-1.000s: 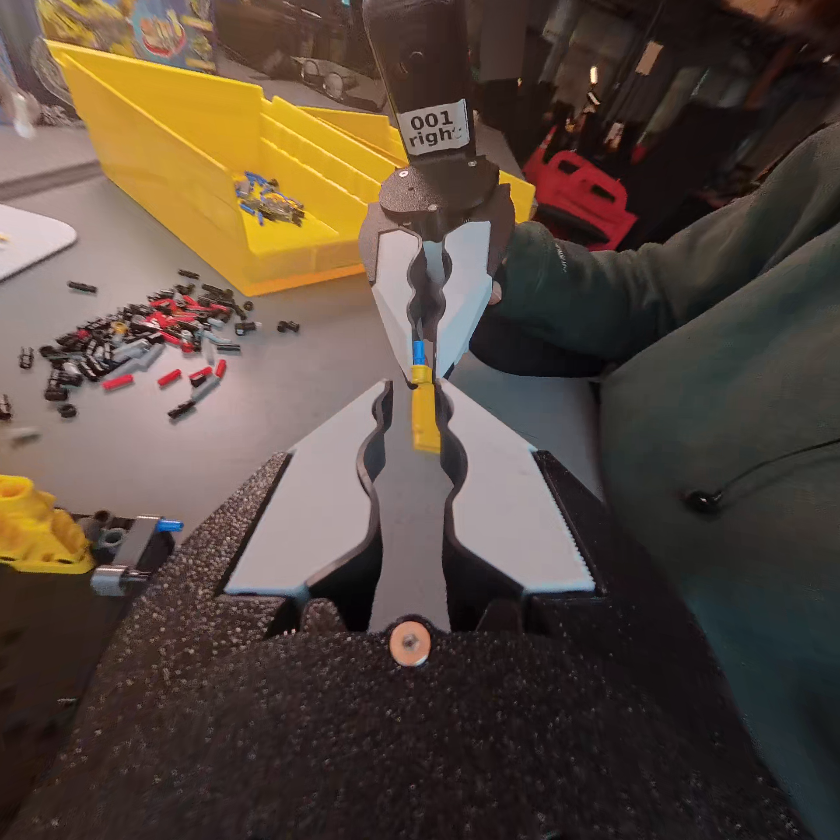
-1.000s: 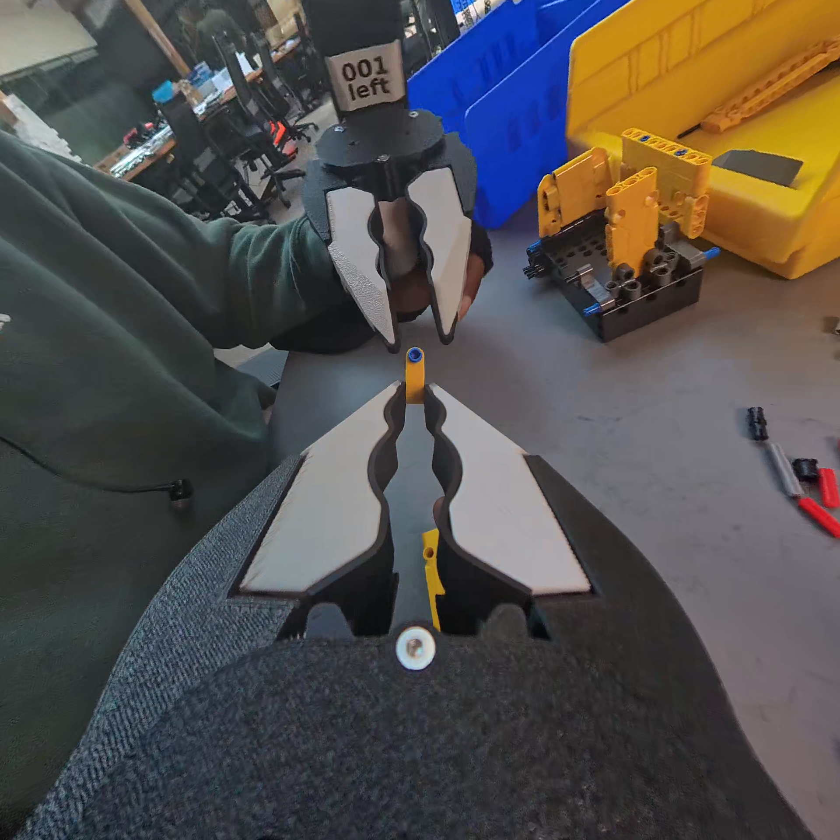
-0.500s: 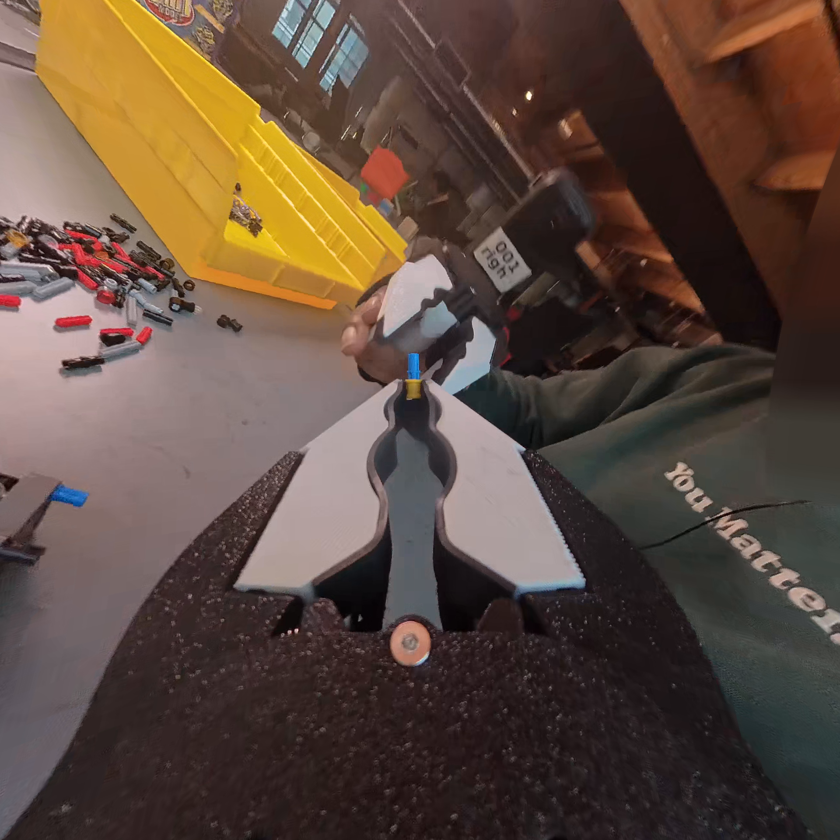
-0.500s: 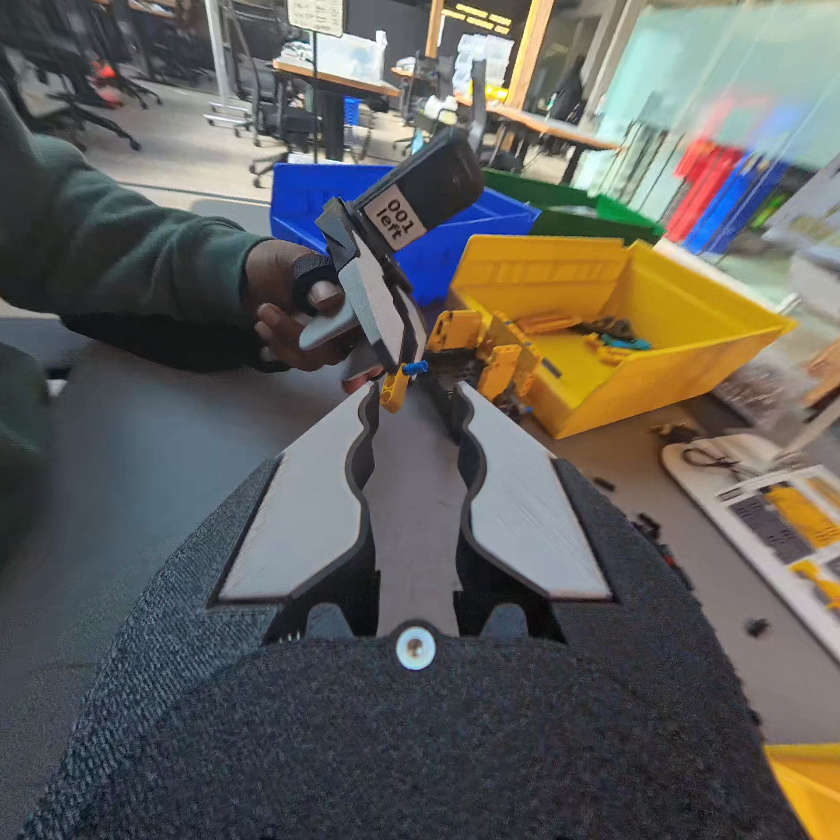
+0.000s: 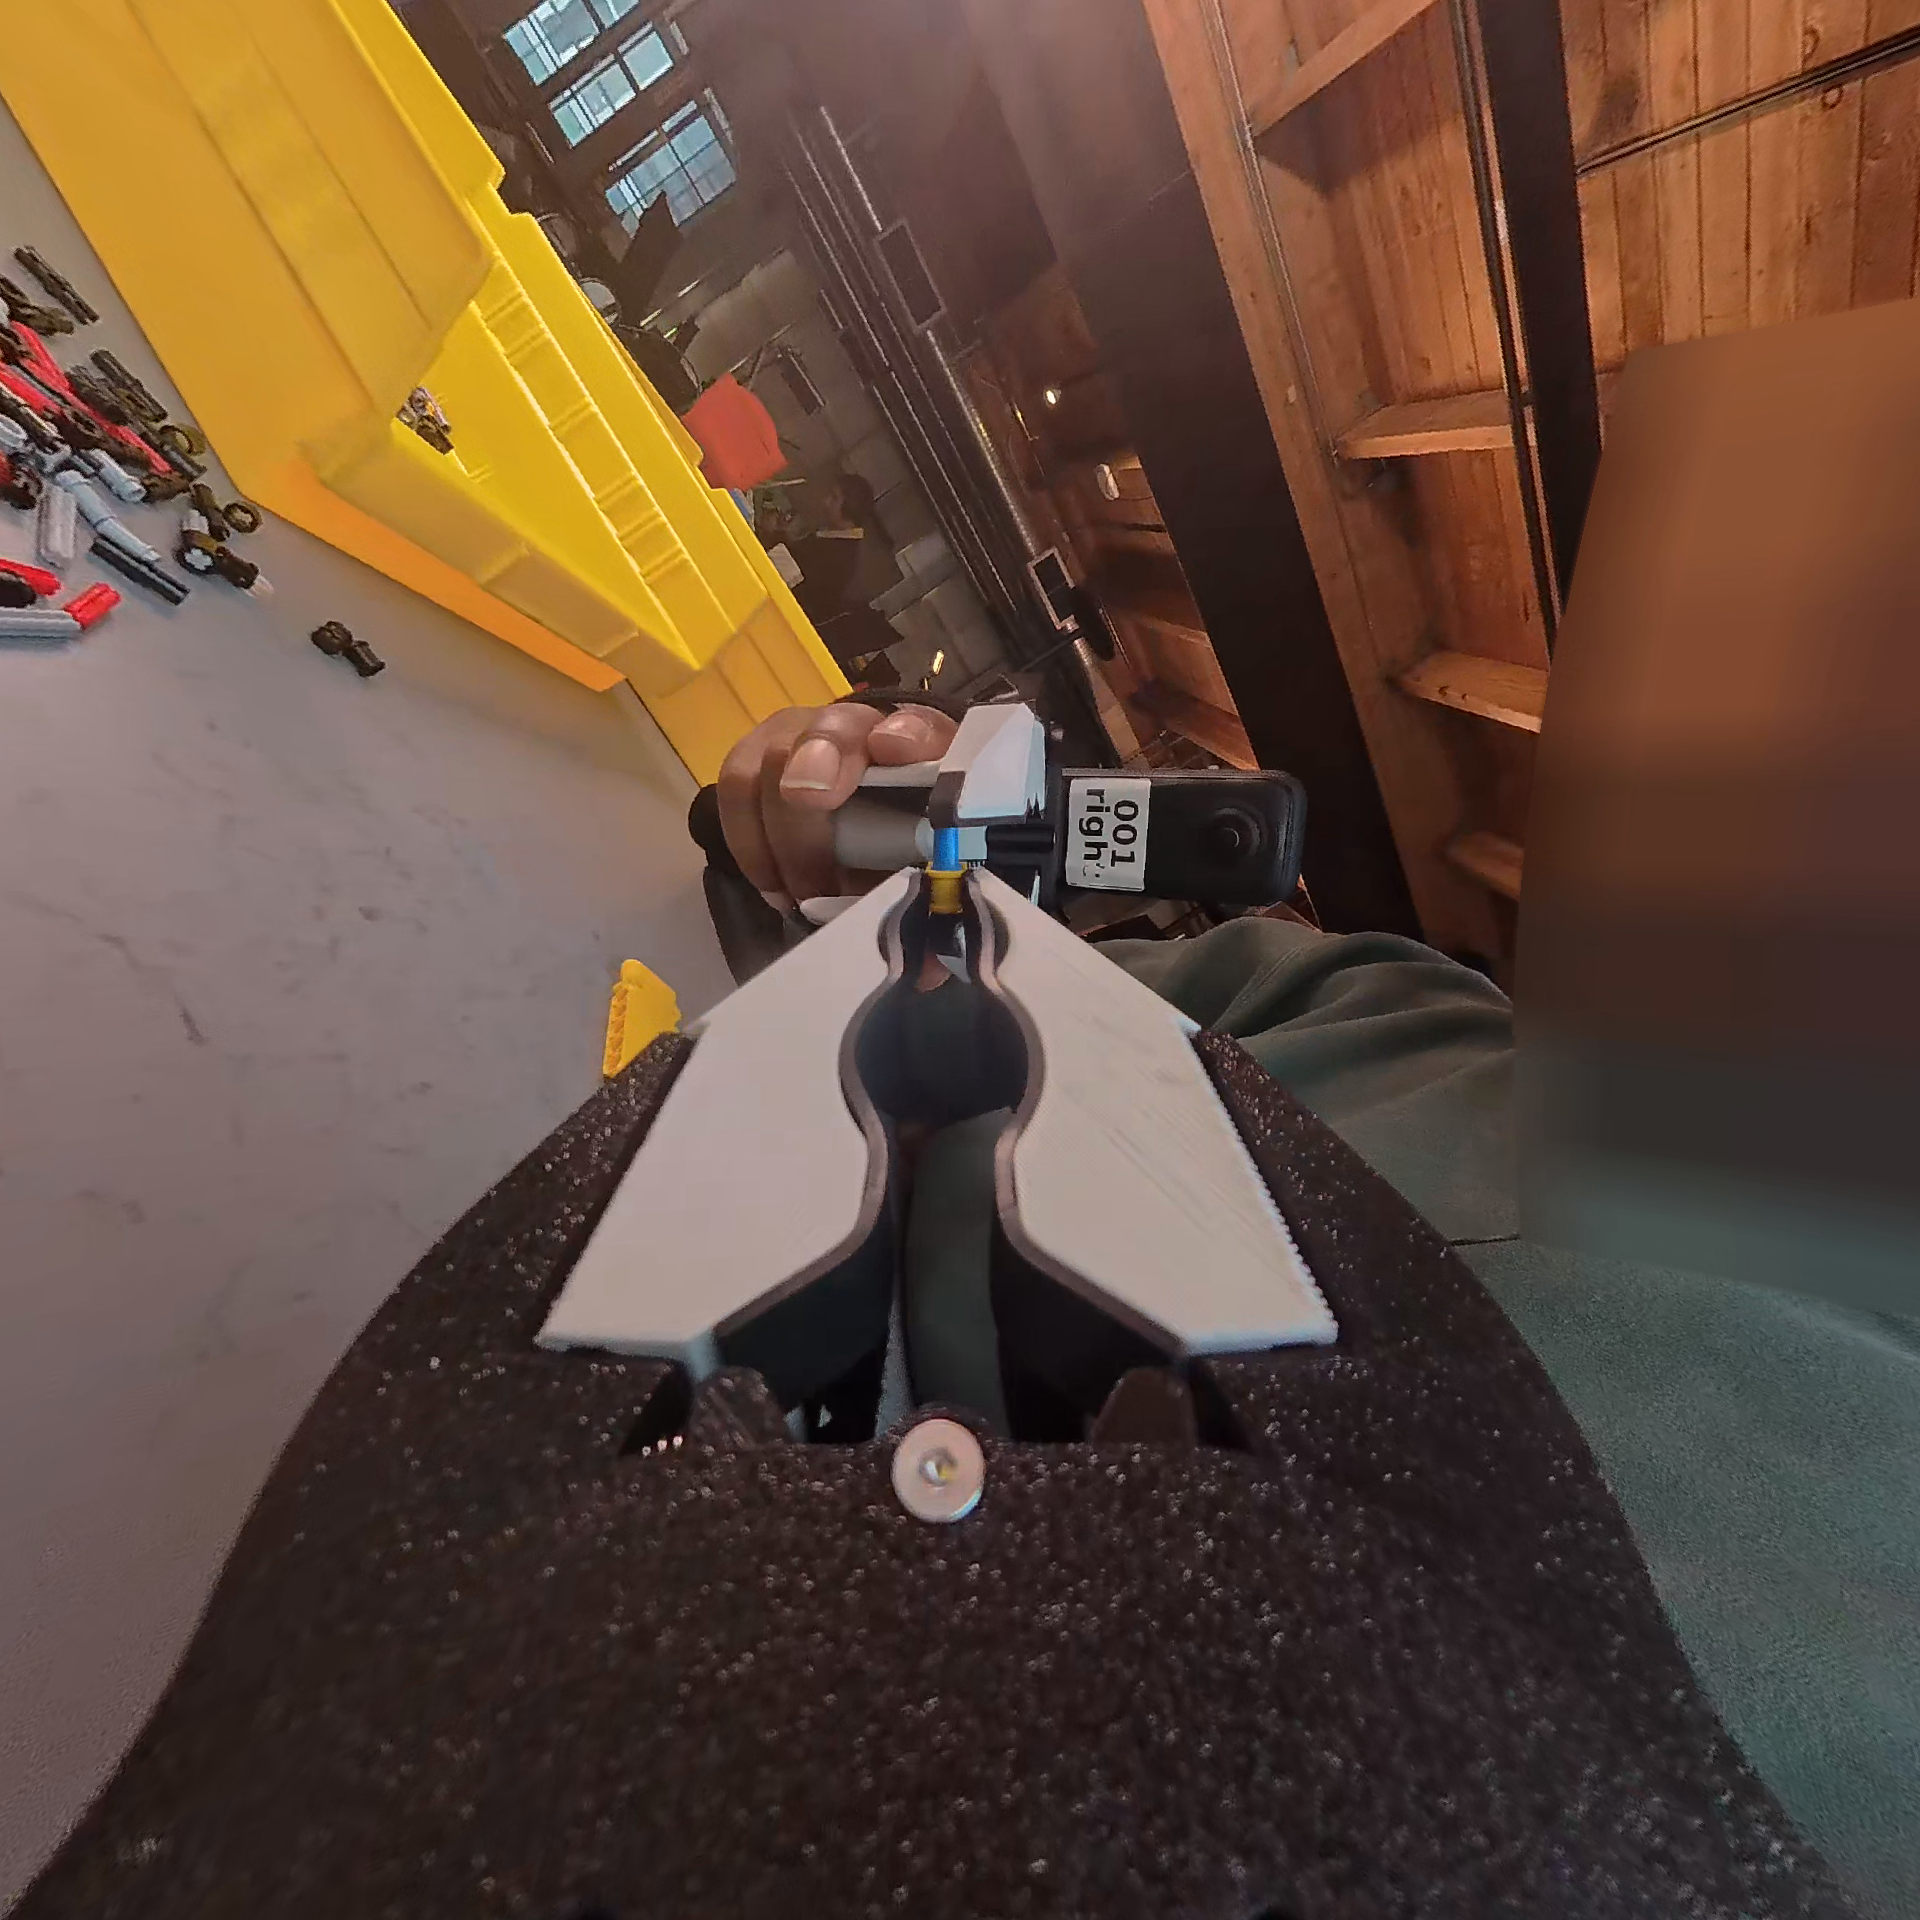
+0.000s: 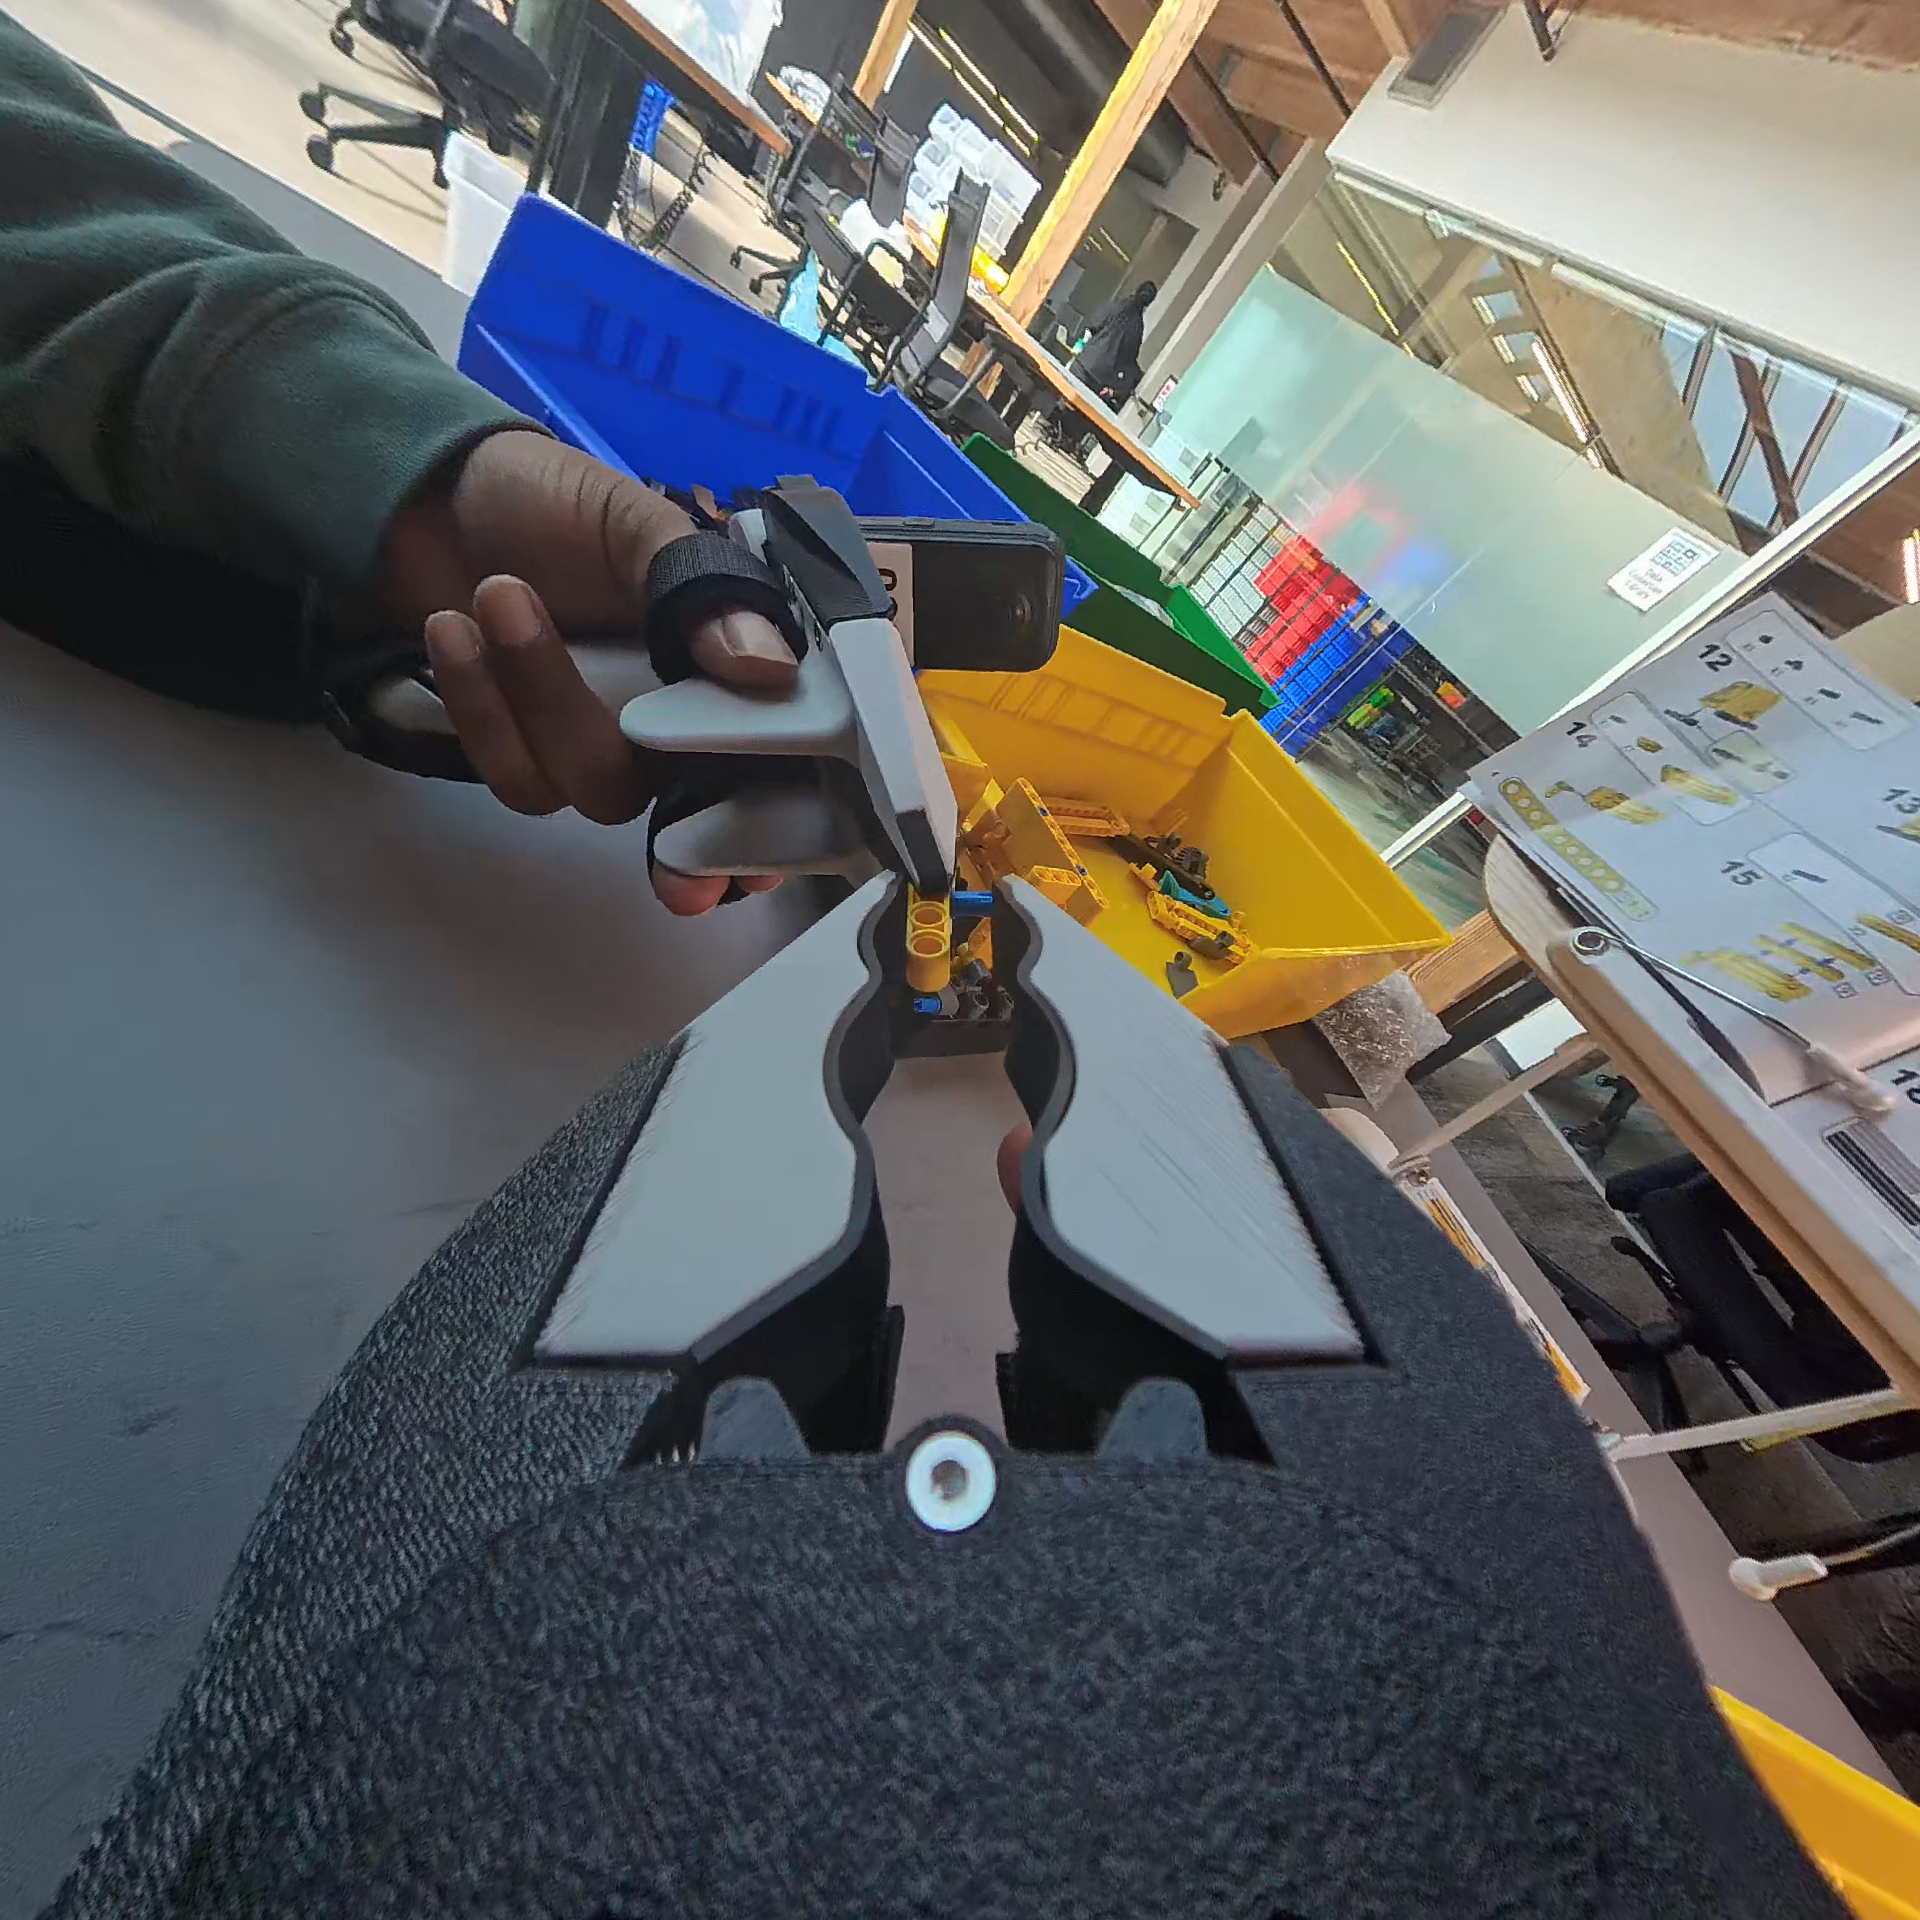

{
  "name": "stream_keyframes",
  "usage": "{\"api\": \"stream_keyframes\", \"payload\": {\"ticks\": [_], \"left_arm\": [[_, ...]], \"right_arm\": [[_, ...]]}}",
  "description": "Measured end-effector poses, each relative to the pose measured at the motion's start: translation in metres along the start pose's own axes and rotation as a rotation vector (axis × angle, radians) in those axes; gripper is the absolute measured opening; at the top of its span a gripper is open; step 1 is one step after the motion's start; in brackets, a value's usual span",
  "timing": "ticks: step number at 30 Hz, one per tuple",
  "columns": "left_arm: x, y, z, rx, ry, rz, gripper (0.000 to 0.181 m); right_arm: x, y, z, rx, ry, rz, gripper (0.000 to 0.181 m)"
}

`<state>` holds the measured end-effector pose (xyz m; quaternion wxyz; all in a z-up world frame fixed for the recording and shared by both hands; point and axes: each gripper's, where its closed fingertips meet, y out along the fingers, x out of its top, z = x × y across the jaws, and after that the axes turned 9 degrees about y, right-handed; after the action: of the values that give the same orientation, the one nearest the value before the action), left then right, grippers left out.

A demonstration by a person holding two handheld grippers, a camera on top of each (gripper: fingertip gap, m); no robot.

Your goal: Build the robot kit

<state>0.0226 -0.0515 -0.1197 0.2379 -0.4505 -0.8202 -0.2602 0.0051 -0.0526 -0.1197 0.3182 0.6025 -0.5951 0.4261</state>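
I see a small yellow beam (image 6: 928,932) with a blue pin (image 6: 971,902) in it, held up in the air between my two grippers. In the right wrist view the left gripper (image 6: 928,871) comes in from the left, a hand (image 6: 540,665) on its grey handles, and its tips pinch the top end of the beam, so it is closed on it. In the left wrist view the beam (image 5: 941,891) sits squeezed right at the tips of the left gripper (image 5: 942,902), with the pin (image 5: 944,848) sticking out beyond

The right gripper (image 6: 943,904) has its tips to either side of the beam with a gap showing, and in the left wrist view the right gripper (image 5: 951,836) lies sideways with the pin running into its tips; I cannot tell whether it grips the pin or is merely beside it

Below lies the grey worktop (image 6: 260,1039). Past the beam stands a yellow bin (image 6: 1299,831) with loose yellow parts inside, then a blue bin (image 6: 675,374). A booklet (image 6: 1714,790) of pictured steps lies to the right. In the left wrist view small red, grey and black pins (image 5: 94,488) are scattered beside more yellow bins (image 5: 416,343)
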Motion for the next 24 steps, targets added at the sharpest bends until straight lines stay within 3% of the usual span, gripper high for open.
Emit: {"api": "stream_keyframes", "payload": {"ticks": [13,24], "left_arm": [[0.0037,-0.0019,0.0009,-0.007,0.026,-0.012,0.005],[0.004,-0.0001,0.0002,0.007,0.078,-0.012,0.008]], "right_arm": [[-0.0002,0.0032,-0.0027,-0.03,0.018,0.003,0.015],[0.0012,0.0052,-0.0058,-0.149,-0.136,-0.005,0.016]]}}
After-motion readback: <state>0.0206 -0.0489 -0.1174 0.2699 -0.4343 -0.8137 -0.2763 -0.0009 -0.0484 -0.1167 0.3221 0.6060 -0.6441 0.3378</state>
